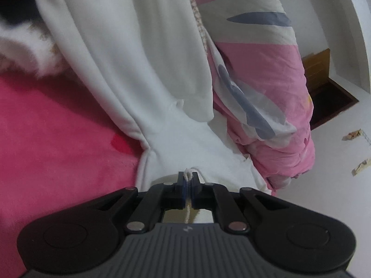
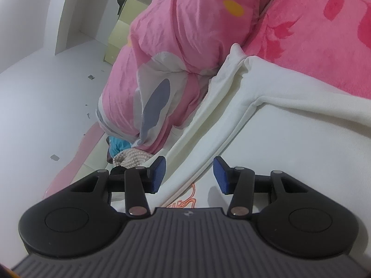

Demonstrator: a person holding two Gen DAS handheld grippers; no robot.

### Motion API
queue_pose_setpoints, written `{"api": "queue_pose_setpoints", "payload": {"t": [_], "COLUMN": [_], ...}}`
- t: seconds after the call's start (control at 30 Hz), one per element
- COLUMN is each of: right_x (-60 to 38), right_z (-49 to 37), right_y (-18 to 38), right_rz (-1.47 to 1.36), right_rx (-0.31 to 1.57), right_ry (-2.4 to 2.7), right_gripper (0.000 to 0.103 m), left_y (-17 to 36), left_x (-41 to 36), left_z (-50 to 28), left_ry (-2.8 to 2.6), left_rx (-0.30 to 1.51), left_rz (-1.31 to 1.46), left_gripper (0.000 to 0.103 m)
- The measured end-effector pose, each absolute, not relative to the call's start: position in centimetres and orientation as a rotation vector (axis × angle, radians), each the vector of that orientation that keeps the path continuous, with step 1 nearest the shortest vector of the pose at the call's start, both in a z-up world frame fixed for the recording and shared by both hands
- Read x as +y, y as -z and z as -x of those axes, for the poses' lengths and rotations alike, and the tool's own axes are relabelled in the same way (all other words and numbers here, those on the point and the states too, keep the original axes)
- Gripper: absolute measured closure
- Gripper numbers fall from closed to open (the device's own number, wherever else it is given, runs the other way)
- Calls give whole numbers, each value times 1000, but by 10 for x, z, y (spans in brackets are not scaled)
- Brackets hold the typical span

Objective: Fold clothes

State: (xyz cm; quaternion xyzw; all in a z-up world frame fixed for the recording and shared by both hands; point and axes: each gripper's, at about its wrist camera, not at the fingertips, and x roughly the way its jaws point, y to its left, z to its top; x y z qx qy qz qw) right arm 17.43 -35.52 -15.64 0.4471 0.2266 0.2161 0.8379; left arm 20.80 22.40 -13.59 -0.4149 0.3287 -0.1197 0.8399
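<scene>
the left gripper point(image 1: 189, 180) has its jaws pinched tight on a bit of the white top point(image 1: 143, 64), which lies on the pink blanket point(image 1: 46, 127) on the bed. beside it, at the bed's edge, is a rolled pink quilt point(image 1: 266, 81). the right gripper point(image 2: 189, 173) is above the white top point(image 2: 289, 150), its jaws wide and holding nothing.

1. Bed covered by pink plush blanket point(image 2: 324, 34) with darker leaf print.
2. White garment point(image 1: 143, 69) spread flat directly on blanket.
3. Rolled pink quilt point(image 2: 176, 53), grey and white patches, along bed edge, touching garment.
</scene>
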Motion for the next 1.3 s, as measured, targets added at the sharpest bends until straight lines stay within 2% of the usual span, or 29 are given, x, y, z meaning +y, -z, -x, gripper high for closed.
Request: {"api": "queue_pose_setpoints", "payload": {"t": [0.03, 0.1, 0.23, 0.3, 0.43, 0.47, 0.5, 0.53, 0.6, 0.77, 0.83, 0.97, 1.07, 1.13, 1.23, 1.3], "right_x": [-355, -355, -355, -354, -346, -342, -337, -332, -324, -318, -321, -327, -339, -350, -368, -382], "right_z": [-174, -174, -174, -175, -174, -174, -173, -171, -167, -159, -173, -225, -269, -285, -295, -290], "right_y": [156, 156, 156, 155, 149, 146, 142, 138, 128, 83, 64, 50, 70, 93, 127, 139], "right_rz": [-945, -945, -939, -928, -849, -813, -768, -726, -651, -496, -407, -153, -97, -180, -326, -413], "right_rx": [479, 479, 483, 488, 510, 519, 528, 535, 539, 525, 544, 585, 592, 606, 606, 577], "right_ry": [-457, -456, -455, -454, -432, -421, -407, -393, -358, -244, -212, -118, -61, -58, -73, -103], "right_gripper": [58, 58, 58, 57, 53, 51, 46, 39, 33, 38, 44, 44, 58, 75, 83, 83], "left_y": [136, 133, 115, 99, 63, 58, 57, 57, 57, 79, 86, 83, 65, 52, 40, 39], "left_x": [224, 227, 233, 224, 174, 159, 146, 133, 106, 62, 54, 48, 36, 17, -27, -69], "left_z": [-208, -208, -197, -194, -203, -208, -213, -218, -228, -248, -245, -235, -235, -240, -258, -274], "left_ry": [255, 226, 170, 178, 291, 325, 346, 361, 390, 362, 365, 406, 437, 465, 545, 607], "left_rx": [688, 675, 618, 622, 654, 659, 659, 658, 656, 662, 651, 605, 555, 531, 516, 499], "left_rz": [871, 858, 829, 755, 527, 484, 455, 428, 375, 227, 177, 125, 59, -2, -110, -203], "left_gripper": [98, 85, 69, 48, 32, 24, 19, 18, 18, 26, 26, 26, 25, 25, 24, 25]}}
